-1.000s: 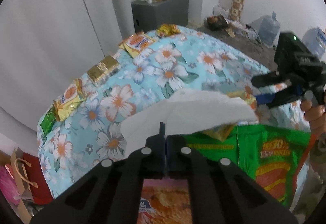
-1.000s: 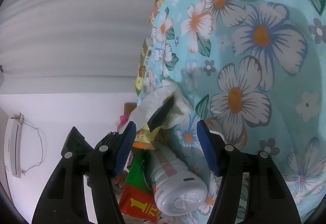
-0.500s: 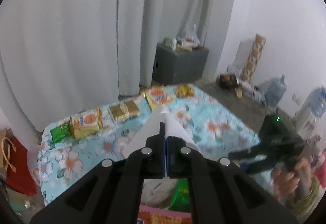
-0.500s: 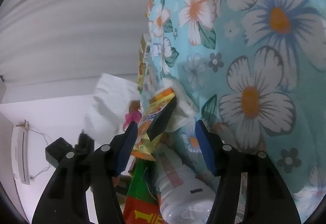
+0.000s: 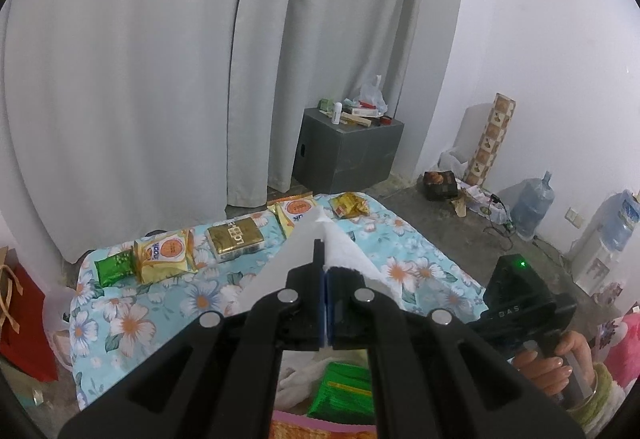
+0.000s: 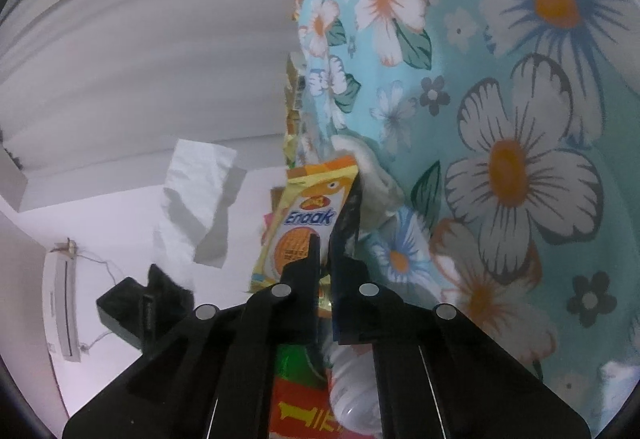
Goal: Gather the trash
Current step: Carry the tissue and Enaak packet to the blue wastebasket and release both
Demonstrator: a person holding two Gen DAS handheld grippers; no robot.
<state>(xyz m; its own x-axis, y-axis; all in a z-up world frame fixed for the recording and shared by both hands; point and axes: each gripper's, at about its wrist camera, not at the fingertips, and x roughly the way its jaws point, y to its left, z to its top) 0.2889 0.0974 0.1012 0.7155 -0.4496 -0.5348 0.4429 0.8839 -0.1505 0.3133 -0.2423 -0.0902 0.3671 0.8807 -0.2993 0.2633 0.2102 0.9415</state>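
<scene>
My left gripper [image 5: 324, 271] is shut on a white paper tissue [image 5: 344, 251] and holds it up above the flowered blue sheet [image 5: 132, 323]. The tissue [image 6: 196, 199] also shows in the right wrist view, hanging from the left gripper [image 6: 160, 287]. My right gripper [image 6: 326, 239] is shut on a yellow Enaak snack wrapper [image 6: 308, 207] just over the sheet [image 6: 500, 119]. Below it lie a clear plastic bottle [image 6: 352, 395], a green and red wrapper [image 6: 296, 391] and crumpled white paper [image 6: 372, 175]. The right gripper [image 5: 520, 311] shows at the left wrist view's lower right.
Several snack packets lie along the sheet's far edge: green [image 5: 114, 265], yellow [image 5: 164, 253], gold [image 5: 236, 239], orange [image 5: 296, 211], small yellow [image 5: 350, 205]. A grey cabinet [image 5: 344, 155] stands by the curtain [image 5: 160, 79]. Water jugs [image 5: 532, 203] stand at the right. A red bag [image 5: 24, 315] is at the left.
My left gripper has lifted the tissue high above the sheet. My right gripper has closed from open onto the yellow snack wrapper.
</scene>
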